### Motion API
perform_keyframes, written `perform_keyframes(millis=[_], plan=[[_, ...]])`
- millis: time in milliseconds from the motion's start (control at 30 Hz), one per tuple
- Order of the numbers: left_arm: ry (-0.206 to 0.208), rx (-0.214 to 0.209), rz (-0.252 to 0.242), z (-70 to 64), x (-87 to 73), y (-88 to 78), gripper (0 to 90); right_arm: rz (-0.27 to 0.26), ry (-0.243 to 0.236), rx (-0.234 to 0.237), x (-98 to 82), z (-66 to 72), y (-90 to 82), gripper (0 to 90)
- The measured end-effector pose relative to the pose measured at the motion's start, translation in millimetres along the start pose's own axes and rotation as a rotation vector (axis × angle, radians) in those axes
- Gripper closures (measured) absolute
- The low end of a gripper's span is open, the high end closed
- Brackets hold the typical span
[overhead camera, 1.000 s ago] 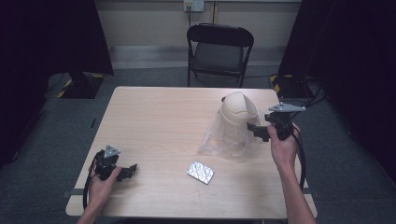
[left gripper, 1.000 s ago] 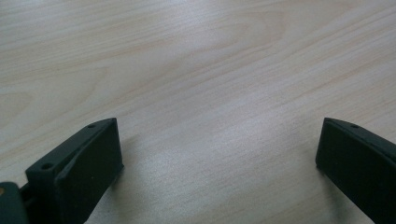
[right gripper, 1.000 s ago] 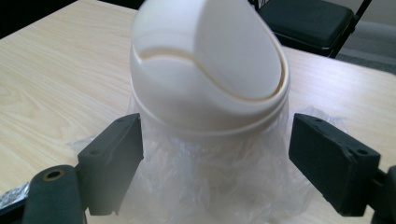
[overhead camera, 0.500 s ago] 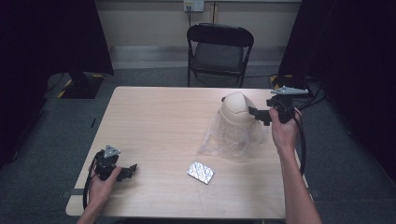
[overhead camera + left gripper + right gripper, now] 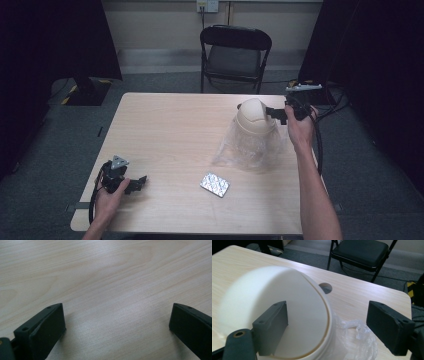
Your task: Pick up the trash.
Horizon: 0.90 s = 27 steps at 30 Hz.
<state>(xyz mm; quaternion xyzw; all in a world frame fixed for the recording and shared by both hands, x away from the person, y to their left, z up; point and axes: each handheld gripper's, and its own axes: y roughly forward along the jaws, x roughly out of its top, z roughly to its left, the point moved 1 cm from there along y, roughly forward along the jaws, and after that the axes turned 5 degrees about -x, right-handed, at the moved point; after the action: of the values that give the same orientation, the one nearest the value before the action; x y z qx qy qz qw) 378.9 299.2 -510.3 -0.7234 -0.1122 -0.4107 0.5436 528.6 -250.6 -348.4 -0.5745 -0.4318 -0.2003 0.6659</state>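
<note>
Currently the right tongs stand open at the cream jar inside its clear plastic bag, far right of the bench. Centre both jaws across the jar before closing. Left tongs rest open, empty.

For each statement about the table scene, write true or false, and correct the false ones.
1. The right gripper has its jaws open beside the cream jar. True.
2. The left gripper is clamped on the foil blister pack. False: its jaws are open over bare table, apart from the pack.
3. The jar sits in a clear plastic bag. True.
4. A folding chair stands on the table. False: it stands on the floor beyond it.
</note>
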Motion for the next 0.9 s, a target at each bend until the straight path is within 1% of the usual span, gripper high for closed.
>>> perform_keyframes(millis=[33,167,233,300,333,533,567,600,633,733,767,800,900], plan=[[0.000,0.000,0.000,0.0,0.0,0.0,0.0,0.014,0.008,-0.007,-3.1,-4.6,4.9,17.1],[-0.001,0.000,-0.001,-0.1,0.0,0.1,0.0,0.035,0.010,-0.006,-6.5,-8.5,10.7,17.1],[-0.001,0.000,-0.001,0.0,0.0,0.0,0.0,0.041,0.004,-0.004,-7.4,-7.8,14.5,17.1],[-0.001,0.000,0.000,0.0,0.0,0.0,0.0,0.049,-0.010,-0.011,-7.7,-5.6,18.3,17.3],[-0.001,0.000,-0.001,-0.1,0.0,0.1,0.0,0.059,-0.011,-0.014,-8.3,-3.6,22.1,19.5],[-0.001,0.000,-0.001,0.0,-0.1,0.1,0.0,0.079,-0.006,-0.015,-12.4,-5.5,31.2,19.8],[-0.001,0.000,-0.001,0.0,-0.1,0.1,0.0,0.090,-0.013,-0.017,-13.1,-5.5,34.7,19.8],[-0.001,0.000,-0.001,0.0,-0.1,0.1,0.0,0.090,-0.013,-0.017,-13.1,-5.5,34.7,19.8],[-0.001,0.000,-0.001,0.0,0.0,0.1,0.0,0.103,-0.011,-0.018,-14.4,-6.1,38.6,19.8],[-0.001,0.000,-0.001,0.0,0.0,0.1,0.0,0.123,0.007,-0.001,-17.0,-7.1,44.8,19.7],[0.000,0.000,-0.001,0.0,0.0,0.0,0.0,0.123,0.012,0.010,-17.5,-7.2,46.0,20.3],[0.000,0.000,-0.001,0.0,0.0,0.0,0.0,0.123,0.012,0.010,-17.5,-7.2,46.0,20.3],[-0.002,0.001,-0.001,-0.1,0.0,0.0,0.0,0.142,0.029,0.045,-19.8,-8.7,51.5,18.8]])
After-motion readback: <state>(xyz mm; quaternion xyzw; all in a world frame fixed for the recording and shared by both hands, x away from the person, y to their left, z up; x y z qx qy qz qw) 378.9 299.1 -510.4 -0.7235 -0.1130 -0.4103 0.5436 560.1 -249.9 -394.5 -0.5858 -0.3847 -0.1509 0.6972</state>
